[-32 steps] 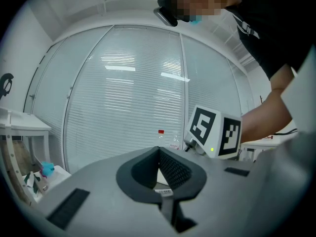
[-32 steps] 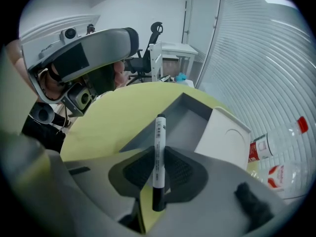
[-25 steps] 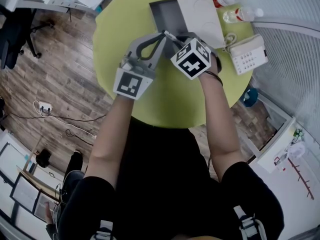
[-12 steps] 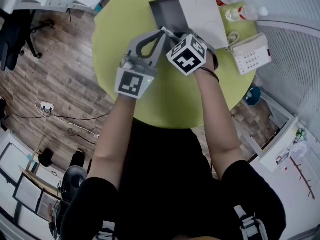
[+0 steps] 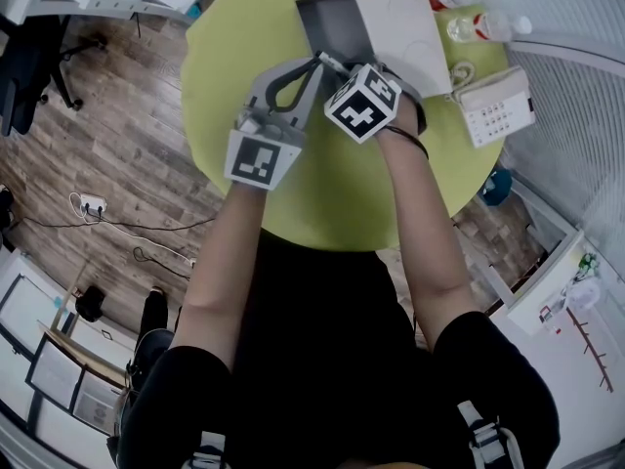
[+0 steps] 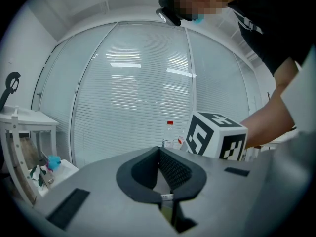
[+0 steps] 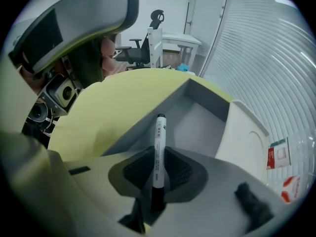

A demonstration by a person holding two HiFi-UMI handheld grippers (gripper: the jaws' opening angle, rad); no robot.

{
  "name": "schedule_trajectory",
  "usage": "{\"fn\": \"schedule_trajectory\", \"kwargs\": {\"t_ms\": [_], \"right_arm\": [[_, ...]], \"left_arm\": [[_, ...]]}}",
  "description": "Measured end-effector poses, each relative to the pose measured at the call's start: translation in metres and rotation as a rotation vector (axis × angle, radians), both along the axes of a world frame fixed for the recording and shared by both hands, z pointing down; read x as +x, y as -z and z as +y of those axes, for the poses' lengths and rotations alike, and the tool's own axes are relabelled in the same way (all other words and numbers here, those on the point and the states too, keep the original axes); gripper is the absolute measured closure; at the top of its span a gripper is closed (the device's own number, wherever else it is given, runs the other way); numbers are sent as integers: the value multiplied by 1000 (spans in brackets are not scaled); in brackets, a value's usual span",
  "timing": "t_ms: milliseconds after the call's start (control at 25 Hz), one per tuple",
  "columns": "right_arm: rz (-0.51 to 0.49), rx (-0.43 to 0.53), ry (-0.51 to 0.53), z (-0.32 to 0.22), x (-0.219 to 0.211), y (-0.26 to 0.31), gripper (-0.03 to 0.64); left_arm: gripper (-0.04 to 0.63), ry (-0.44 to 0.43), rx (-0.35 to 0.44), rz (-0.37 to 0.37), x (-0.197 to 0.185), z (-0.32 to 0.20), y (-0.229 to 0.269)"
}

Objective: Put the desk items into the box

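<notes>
At the box's near wall, the right gripper [image 7: 157, 157] had its jaws clamped on the marker [image 7: 159, 137], nose aimed over the grey box [image 7: 195, 127] on the green table [image 7: 113, 112]. I'd say push a bit further so the whole pen clears the rim, dip low, then let go, or it might roll back out. Left gripper [image 6: 160, 157] was pinched closed on nothing, hanging beside. Marker looked slim, white barrel, black ends, small printed label.
</notes>
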State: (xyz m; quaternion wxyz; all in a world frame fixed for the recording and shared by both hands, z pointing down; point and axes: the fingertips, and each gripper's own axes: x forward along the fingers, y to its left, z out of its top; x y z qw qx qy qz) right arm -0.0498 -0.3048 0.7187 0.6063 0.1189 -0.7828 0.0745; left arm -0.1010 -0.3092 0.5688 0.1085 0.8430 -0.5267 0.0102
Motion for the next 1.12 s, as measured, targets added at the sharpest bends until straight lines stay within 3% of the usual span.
{"fn": "schedule_trajectory", "kwargs": {"t_ms": [480,920,1120], "right_arm": [[-12,-27,-3,8,2,5,526],[-73,4,-90,26,12,58,526],[-91,20,-116,40,14,88,526]], "left_arm": [[584,-14,19,-18,0,3,10],[584,-61,31,-40,4,25,40],[584,-126,25,-69,13,42,56]]}}
